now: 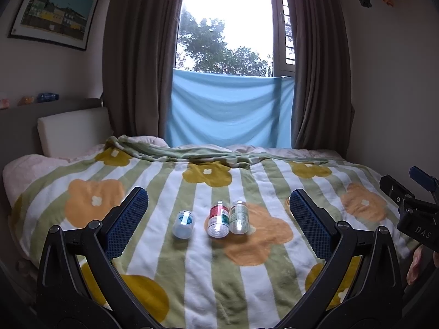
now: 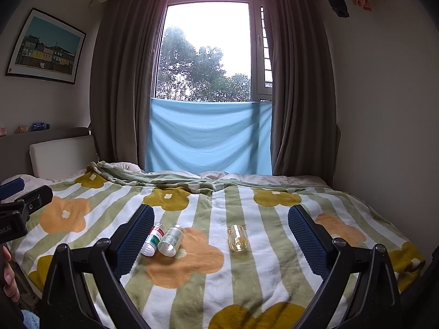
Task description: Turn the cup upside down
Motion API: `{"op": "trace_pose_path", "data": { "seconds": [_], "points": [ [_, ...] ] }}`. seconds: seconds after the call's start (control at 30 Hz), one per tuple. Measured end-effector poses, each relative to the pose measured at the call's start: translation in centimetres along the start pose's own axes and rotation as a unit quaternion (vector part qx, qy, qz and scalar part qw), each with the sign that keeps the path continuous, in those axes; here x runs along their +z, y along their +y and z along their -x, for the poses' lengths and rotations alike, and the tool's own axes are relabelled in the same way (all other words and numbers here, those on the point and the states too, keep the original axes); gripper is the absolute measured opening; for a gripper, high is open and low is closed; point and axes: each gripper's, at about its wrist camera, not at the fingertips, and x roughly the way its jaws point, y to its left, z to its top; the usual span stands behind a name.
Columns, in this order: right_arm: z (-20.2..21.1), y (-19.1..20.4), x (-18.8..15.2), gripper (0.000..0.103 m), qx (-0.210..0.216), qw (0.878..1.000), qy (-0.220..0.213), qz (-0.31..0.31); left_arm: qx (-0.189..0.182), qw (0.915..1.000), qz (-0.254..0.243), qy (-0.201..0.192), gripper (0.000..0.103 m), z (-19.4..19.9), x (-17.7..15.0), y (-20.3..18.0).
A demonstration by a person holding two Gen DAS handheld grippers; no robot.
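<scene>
Several small clear cups lie on their sides on the flowered blanket [image 1: 208,279]. In the left wrist view I see a blue-printed cup [image 1: 183,224], a red-and-green cup [image 1: 218,221] and a pale green-printed cup [image 1: 239,217] touching it. In the right wrist view the red-and-green cup [image 2: 152,240] and the pale cup [image 2: 171,240] lie beside the left finger, and a yellowish cup [image 2: 237,237] lies apart near the middle. My left gripper [image 1: 219,209] is open and empty, hovering before the cups. My right gripper [image 2: 221,223] is open and empty above the blanket.
The bed ends at a window with grey curtains [image 1: 137,63] and a blue cloth [image 1: 227,109]. A white headboard cushion [image 1: 72,130] is at the left. The other gripper shows at the right edge [image 1: 411,208] and the left edge [image 2: 19,213].
</scene>
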Motion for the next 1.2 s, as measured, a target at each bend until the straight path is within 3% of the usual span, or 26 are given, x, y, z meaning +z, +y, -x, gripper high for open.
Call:
{"op": "trace_pose_path", "data": {
  "seconds": [0.37,0.87,1.07,1.2],
  "points": [
    [-0.6,-1.0,-0.4,0.098,0.000,1.000,0.009,-0.003,-0.002,0.9999,0.001,0.015,0.103,-1.7,-0.2,0.0],
    [-5.1,-0.3,-1.1,0.098,0.001,0.999,0.041,-0.001,-0.001,0.9988,0.002,0.050,0.103,-6.6,-0.9,0.2],
    [-7.4,-0.6,-1.8,0.098,0.003,0.998,0.062,-0.005,-0.015,0.9958,-0.009,0.089,0.103,-11.0,-1.6,-0.6],
    [-9.0,-0.8,-2.5,0.098,0.005,0.997,0.078,-0.010,-0.044,0.9883,-0.033,0.142,0.103,-16.5,-1.9,-2.0]
  ]
}}
